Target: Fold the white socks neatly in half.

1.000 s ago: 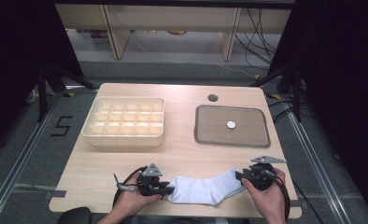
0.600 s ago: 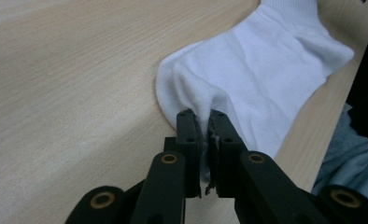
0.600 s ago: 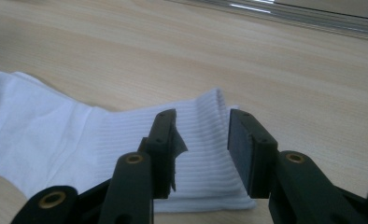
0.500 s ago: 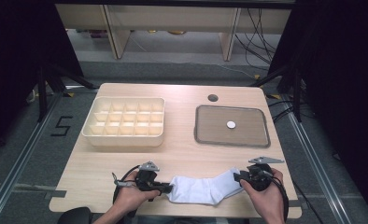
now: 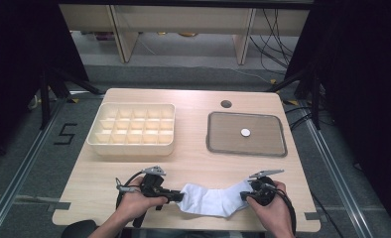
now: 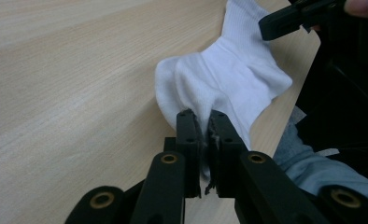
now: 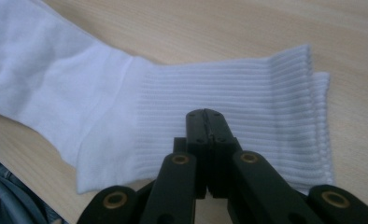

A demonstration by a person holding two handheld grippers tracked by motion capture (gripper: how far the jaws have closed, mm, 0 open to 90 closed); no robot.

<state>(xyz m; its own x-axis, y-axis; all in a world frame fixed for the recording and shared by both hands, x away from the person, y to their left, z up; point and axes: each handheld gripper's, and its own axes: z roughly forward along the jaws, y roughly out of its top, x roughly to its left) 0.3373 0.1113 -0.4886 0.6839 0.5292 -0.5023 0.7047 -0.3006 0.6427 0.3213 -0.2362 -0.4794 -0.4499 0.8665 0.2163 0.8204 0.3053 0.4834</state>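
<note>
white sock (image 5: 212, 200) stretched between grippers – left gripper (image 6: 203, 122) pinching toe, right gripper (image 7: 205, 114) seemingly on cuff

The high view looks forward and down from above the person's side, taking in the whole tabletop (image 5: 193, 163) from well back. The left gripper view rides low and close by the near edge, facing along its jaws at one end of the white sock (image 6: 229, 79), with the other gripper at its top right. The right gripper view sits just as close, facing the sock's ribbed cuff. All three views share the sock at the near edge.
</note>
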